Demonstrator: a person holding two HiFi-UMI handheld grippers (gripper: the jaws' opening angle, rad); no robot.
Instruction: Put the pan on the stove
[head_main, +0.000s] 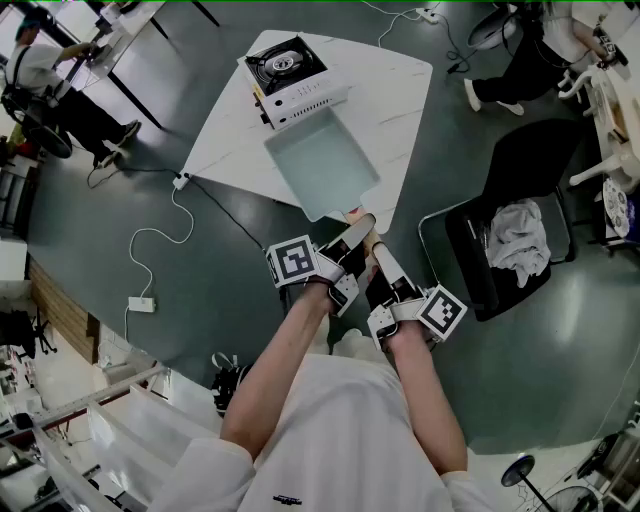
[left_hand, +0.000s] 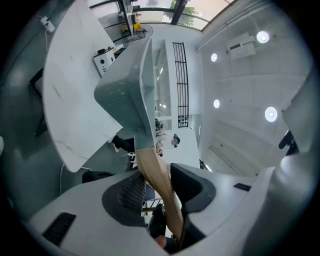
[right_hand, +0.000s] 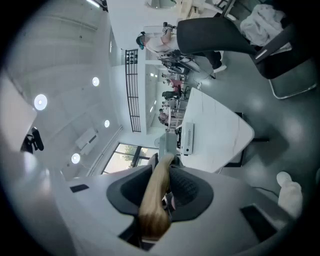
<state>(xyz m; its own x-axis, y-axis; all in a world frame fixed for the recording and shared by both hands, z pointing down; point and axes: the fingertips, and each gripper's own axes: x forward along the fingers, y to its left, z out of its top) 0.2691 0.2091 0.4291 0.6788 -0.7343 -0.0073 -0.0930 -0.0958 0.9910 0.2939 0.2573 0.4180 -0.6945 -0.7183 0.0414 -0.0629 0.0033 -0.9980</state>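
A pale grey rectangular pan (head_main: 322, 163) with a wooden handle (head_main: 360, 222) hangs over the near edge of the white table (head_main: 400, 95), just in front of the portable gas stove (head_main: 295, 75). Both grippers clamp the handle side by side: my left gripper (head_main: 352, 238) from the left, my right gripper (head_main: 377, 252) from the right. In the left gripper view the handle (left_hand: 157, 180) runs between the pads up to the pan (left_hand: 125, 95), with the stove (left_hand: 105, 59) beyond. In the right gripper view the handle (right_hand: 155, 195) sits between the pads, and the pan (right_hand: 169, 145) shows edge-on beside the stove (right_hand: 189, 139).
A black chair (head_main: 520, 170) with a white cloth (head_main: 515, 240) on its seat stands to the right of the table. Cables and a power strip (head_main: 141, 303) lie on the dark floor at the left. People sit at desks in the far corners.
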